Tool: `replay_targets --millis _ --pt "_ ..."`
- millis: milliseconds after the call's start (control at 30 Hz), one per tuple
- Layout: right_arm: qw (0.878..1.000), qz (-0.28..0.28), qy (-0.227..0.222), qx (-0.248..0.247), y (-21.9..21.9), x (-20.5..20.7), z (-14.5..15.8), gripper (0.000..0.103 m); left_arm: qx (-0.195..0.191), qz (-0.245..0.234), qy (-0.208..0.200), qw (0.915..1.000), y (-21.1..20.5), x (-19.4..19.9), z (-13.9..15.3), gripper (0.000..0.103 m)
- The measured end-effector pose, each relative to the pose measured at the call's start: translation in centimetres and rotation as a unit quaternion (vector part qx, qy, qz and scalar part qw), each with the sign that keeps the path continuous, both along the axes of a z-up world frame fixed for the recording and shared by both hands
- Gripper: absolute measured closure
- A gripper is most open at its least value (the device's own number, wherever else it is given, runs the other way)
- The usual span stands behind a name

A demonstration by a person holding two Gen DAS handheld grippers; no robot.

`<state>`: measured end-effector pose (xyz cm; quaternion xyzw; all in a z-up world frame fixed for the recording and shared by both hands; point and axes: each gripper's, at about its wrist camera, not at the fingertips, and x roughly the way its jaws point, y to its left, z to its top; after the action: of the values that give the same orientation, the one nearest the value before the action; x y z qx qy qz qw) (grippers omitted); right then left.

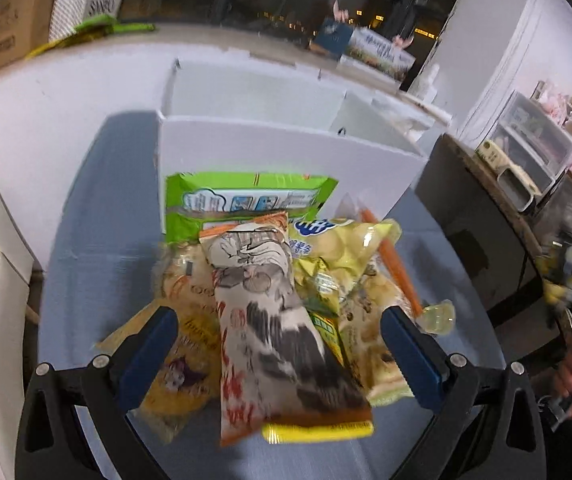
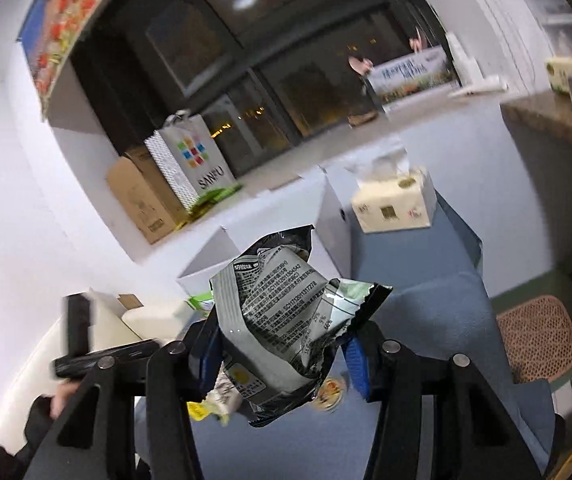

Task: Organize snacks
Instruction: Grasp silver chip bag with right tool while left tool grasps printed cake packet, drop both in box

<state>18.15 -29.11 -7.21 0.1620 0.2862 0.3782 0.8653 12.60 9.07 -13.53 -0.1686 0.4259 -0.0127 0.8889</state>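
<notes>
A heap of snack packets lies on the blue table top (image 1: pixel 97 240) in front of a white divided box (image 1: pixel 286 148). A long cartoon-printed packet (image 1: pixel 269 312) lies on top of the heap. A green packet (image 1: pixel 245 200) leans on the box wall, and a yellow chip bag (image 1: pixel 346 248) lies to the right. My left gripper (image 1: pixel 277 316) hangs open over the heap, its blue pads on either side of the long packet and clear of it. My right gripper (image 2: pixel 281 344) is raised above the table and shut on a crumpled silver-and-black packet (image 2: pixel 286 312).
An orange stick (image 1: pixel 398 264) and a clear jelly cup (image 1: pixel 440 316) lie at the heap's right edge. A tissue box (image 2: pixel 394 200) stands on the table behind the white box (image 2: pixel 205 264). A paper bag (image 2: pixel 193 160) and a cardboard box (image 2: pixel 137 200) stand on the ledge. A woven mat (image 2: pixel 538 340) lies on the floor.
</notes>
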Motion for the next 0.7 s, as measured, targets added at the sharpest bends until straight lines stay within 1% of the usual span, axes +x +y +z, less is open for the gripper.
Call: replay_targets --millis 67,100,133,167,200,233,300,333,400,500,567,700 --pt "1.000 0.005 -0.011 -0.002 0.2 -0.9 0.6 0.047 0.002 -0.006 0.011 0.9999 0.0 1.2 -0.7 0.007" --pt "1.000 0.011 -0.017 -0.004 0.3 -1.4 0.9 0.047 0.001 -0.004 0.017 0.9998 0.2 1.8 -1.1 0.015" --pt "1.000 0.015 -0.021 -0.005 0.4 -1.5 1.1 0.047 0.000 -0.004 0.022 0.9997 0.2 2.2 -1.4 0.033" --pt "0.999 0.022 -0.025 -0.008 0.6 -1.9 1.3 0.047 0.002 -0.006 0.028 0.9996 0.2 2.5 -1.7 0.044" --pt "0.999 0.026 -0.028 -0.011 0.9 -2.1 1.4 0.047 0.016 -0.005 0.032 0.9994 0.0 2.7 -2.0 0.057" --pt "0.999 0.031 -0.034 -0.019 1.4 -2.3 1.4 0.047 0.026 -0.003 0.027 0.9993 -0.1 2.6 -2.0 0.060" --pt "0.998 0.035 -0.034 -0.028 2.0 -2.3 1.2 0.047 0.024 -0.005 0.009 0.9996 -0.3 1.7 -1.6 0.063" --pt "0.998 0.041 -0.031 -0.029 2.3 -2.3 1.0 0.047 0.034 -0.005 0.000 0.9994 -0.5 1.0 -1.3 0.064" --pt "0.998 0.048 -0.032 -0.031 2.7 -2.7 0.9 0.047 0.044 -0.003 -0.020 0.9988 -0.7 -0.7 -0.4 0.065" --pt "0.997 0.053 -0.038 -0.037 3.1 -2.8 0.9 0.047 0.039 0.003 -0.056 0.9976 -0.7 -3.5 1.0 0.065" --pt "0.997 0.054 -0.038 -0.041 3.5 -2.6 0.8 0.047 0.045 0.011 -0.081 0.9956 -0.8 -5.2 2.4 0.065" --pt "0.996 0.058 -0.037 -0.049 4.7 -2.5 0.6 0.047 0.044 0.022 -0.123 0.9912 -0.5 -7.0 5.0 0.065"
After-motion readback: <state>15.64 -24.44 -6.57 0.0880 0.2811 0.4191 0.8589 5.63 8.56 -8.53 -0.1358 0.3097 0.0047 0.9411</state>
